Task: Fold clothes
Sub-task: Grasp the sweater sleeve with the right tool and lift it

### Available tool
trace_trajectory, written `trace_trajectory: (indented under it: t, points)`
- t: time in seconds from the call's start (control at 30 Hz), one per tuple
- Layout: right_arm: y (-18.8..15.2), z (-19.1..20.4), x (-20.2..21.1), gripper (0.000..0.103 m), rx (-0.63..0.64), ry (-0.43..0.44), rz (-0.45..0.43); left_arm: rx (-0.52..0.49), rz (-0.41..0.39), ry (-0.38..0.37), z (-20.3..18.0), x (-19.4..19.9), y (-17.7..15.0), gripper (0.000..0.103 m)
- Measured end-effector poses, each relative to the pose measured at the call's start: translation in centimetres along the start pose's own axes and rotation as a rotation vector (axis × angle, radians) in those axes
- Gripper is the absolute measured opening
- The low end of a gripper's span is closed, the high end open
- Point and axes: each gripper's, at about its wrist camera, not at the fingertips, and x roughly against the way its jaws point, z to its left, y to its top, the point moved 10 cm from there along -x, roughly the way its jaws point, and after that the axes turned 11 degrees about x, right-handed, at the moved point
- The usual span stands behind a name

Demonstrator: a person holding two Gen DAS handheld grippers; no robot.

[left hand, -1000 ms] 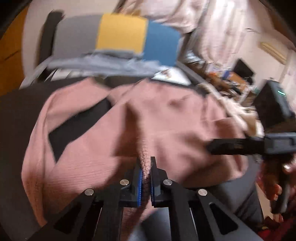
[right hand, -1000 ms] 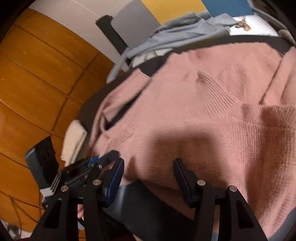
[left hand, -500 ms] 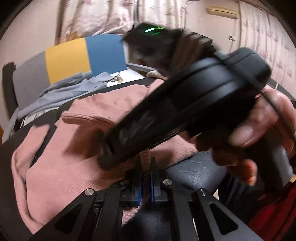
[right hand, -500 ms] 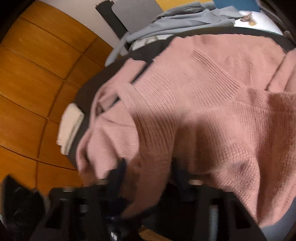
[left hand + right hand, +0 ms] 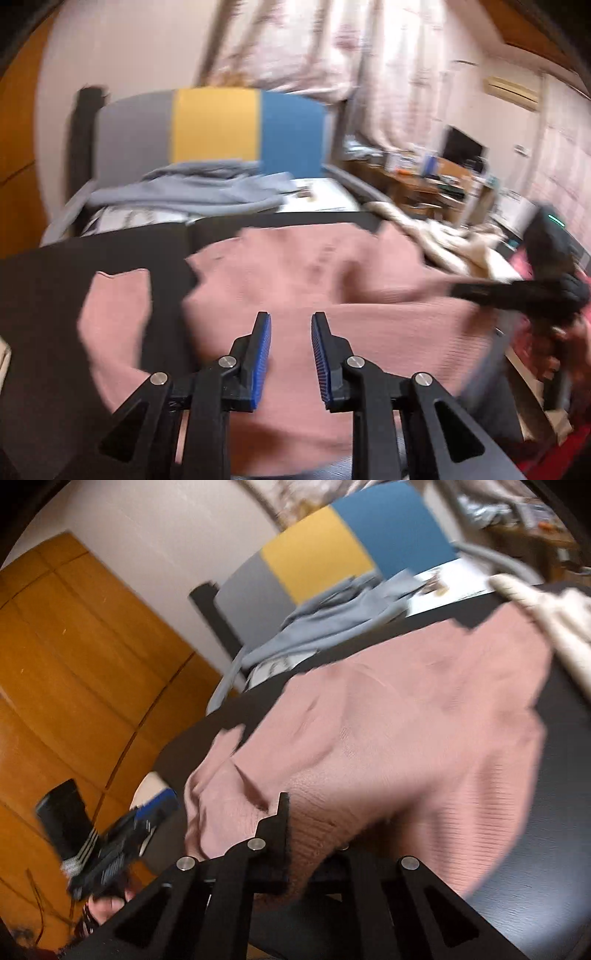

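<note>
A dusty-pink ribbed knit sweater (image 5: 332, 295) lies spread over a dark, black padded surface (image 5: 55, 288), one sleeve (image 5: 114, 310) lying out to the left with a strip of the black surface showing between it and the body. In the right wrist view the same sweater (image 5: 406, 746) covers most of the surface, its near hem bunched and lifted toward the camera.

The left gripper (image 5: 290, 350) hovers over the near part of the sweater with its blue-padded fingers (image 5: 260, 354) set clearly apart and nothing between them; whether the tips touch the knit cannot be told. It points forward, roughly level, toward the far end of the surface.

The right gripper (image 5: 306, 834) has the ribbed hem of the sweater gathered between its fingers; the fabric drapes over and hides the right finger, so the jaws appear clamped on the hem. In the left wrist view the right gripper (image 5: 517, 295) shows as a blurred dark shape at the right edge of the sweater, held in a hand (image 5: 565, 343).

Beyond the sweater lies a crumpled grey-blue garment (image 5: 192, 188), in front of a panel of grey, yellow and blue blocks (image 5: 214, 125). A cream fabric heap (image 5: 443, 236) sits to the right, and an orange wooden wall (image 5: 74, 664) rises on the left.
</note>
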Motion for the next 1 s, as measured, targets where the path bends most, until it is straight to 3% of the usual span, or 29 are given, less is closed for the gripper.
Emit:
trace_trajectory:
  t: [0.17,0.23,0.33,0.5,0.63,1.0]
  points:
    - [-4.4,-5.5,2.1,0.006,-0.136,-0.114,0.082,0.102,0.103,-0.042,1.6,-3.0,0.3,0.022]
    - [-7.1,-7.4,2.2,0.006,-0.206,-0.14,0.124,0.069,0.121,-0.046,0.3,-4.0,0.3,0.022]
    - [-9.3,-9.6,2.7,0.006,-0.321,-0.105,0.119,-0.031,0.144,-0.037,-2.3,-5.3,1.0,0.022]
    - [-8.6,-10.3,3.3,0.006,-0.342,-0.08,0.078,-0.143,0.197,-0.002,-4.7,-9.1,0.7,0.022]
    - [-8.4,-10.5,3.6,0.006,-0.351,-0.047,0.057,-0.086,0.317,0.043,-3.0,-11.7,-2.5,0.022]
    - [-8.1,-11.2,3.5,0.006,-0.379,-0.04,0.031,-0.032,0.361,0.065,0.8,-9.9,-5.4,0.022]
